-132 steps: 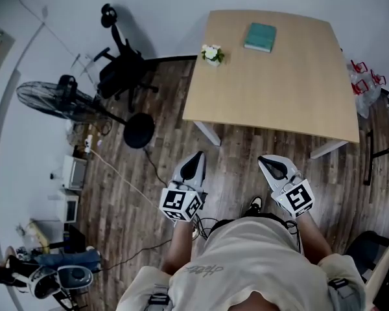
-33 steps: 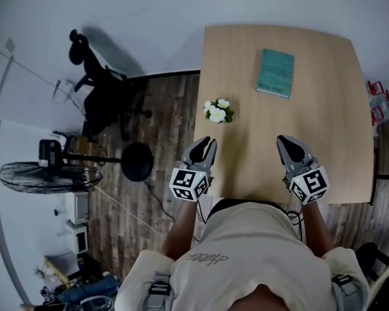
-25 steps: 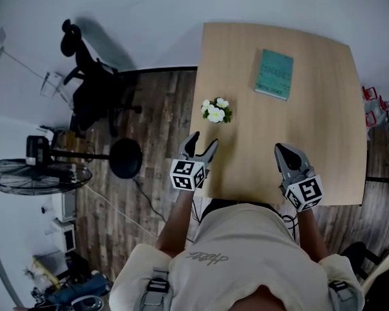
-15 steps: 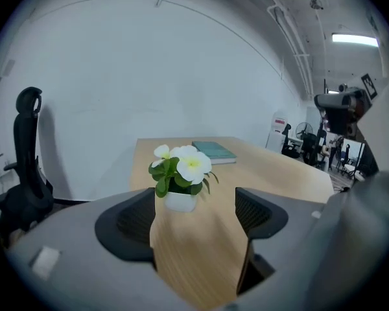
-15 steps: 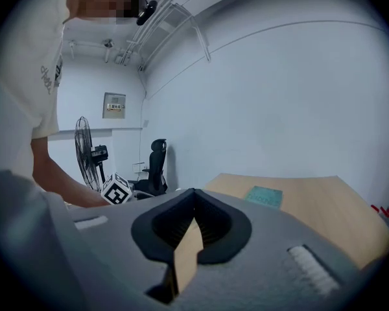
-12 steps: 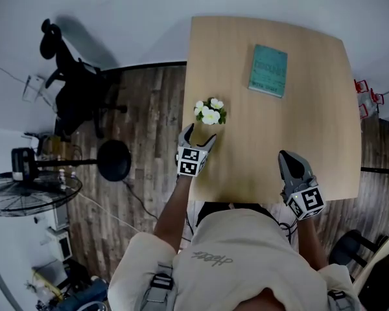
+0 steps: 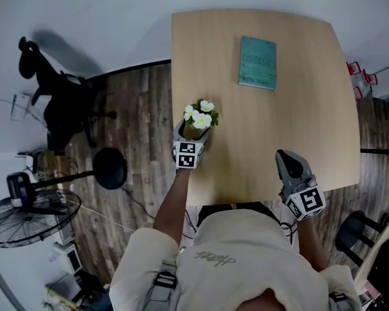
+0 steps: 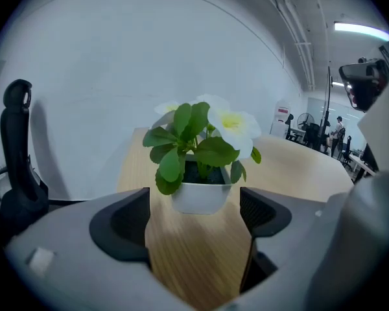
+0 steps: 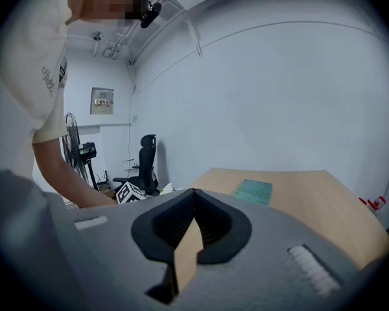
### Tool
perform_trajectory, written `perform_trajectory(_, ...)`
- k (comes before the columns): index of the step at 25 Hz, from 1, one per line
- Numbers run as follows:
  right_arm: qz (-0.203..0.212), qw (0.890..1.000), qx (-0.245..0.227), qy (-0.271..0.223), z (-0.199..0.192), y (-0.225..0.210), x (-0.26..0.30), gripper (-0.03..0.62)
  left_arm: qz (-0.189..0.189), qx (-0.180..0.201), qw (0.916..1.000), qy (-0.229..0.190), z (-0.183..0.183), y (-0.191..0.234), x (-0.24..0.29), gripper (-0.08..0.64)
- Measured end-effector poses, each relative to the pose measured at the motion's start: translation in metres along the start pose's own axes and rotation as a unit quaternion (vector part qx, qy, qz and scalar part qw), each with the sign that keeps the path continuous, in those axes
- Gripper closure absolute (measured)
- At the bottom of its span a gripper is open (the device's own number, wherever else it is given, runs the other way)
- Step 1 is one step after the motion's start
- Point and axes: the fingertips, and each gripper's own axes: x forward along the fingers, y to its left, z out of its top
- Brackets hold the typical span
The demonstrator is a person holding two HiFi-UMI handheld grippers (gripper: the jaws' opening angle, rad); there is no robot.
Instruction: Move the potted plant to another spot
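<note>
The potted plant, white flowers and green leaves in a small white pot, stands near the left edge of the wooden table. My left gripper is right at it. Its jaws have just been opening and stand wide, one on each side of the pot's near face, and the pads do not touch it. My right gripper hovers over the table's near right part with its jaws shut on nothing.
A teal book lies at the far middle of the table. On the wood floor to the left are a black office chair, a round black stool and a standing fan. The table's left edge runs just beside the pot.
My left gripper has gone forward and down to the plant, and its jaws have spread wider around the pot. The right gripper has stayed about where it was.
</note>
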Motion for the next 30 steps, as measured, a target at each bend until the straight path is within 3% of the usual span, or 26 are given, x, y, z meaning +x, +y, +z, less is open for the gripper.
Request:
perform_trajectory(6,-0.025,1.0,0.011,0.009,-0.006,-0.013,-0.003,0.591,-0.013,0.005,0.9999,0.006,0.003,-0.003,0.022,0.135)
perform_trajectory(16,-0.032,0.999,0.019,0.011,-0.009,-0.019,-0.002,0.591,0.001,0.021,0.9998,-0.001,0.018,-0.004,0.036,0.202)
perform_trajectory(23,-0.024,1.0,0.017,0.002,-0.006,-0.014,-0.001,0.591,-0.008,0.029,0.9995,-0.007,0.019,-0.009,0.021,0.202)
perform_trajectory(30,-0.011,1.0,0.011,-0.012,-0.003,-0.004,-0.001,0.591,-0.009,0.018,0.9988,-0.045,0.044,-0.019,-0.018,0.202)
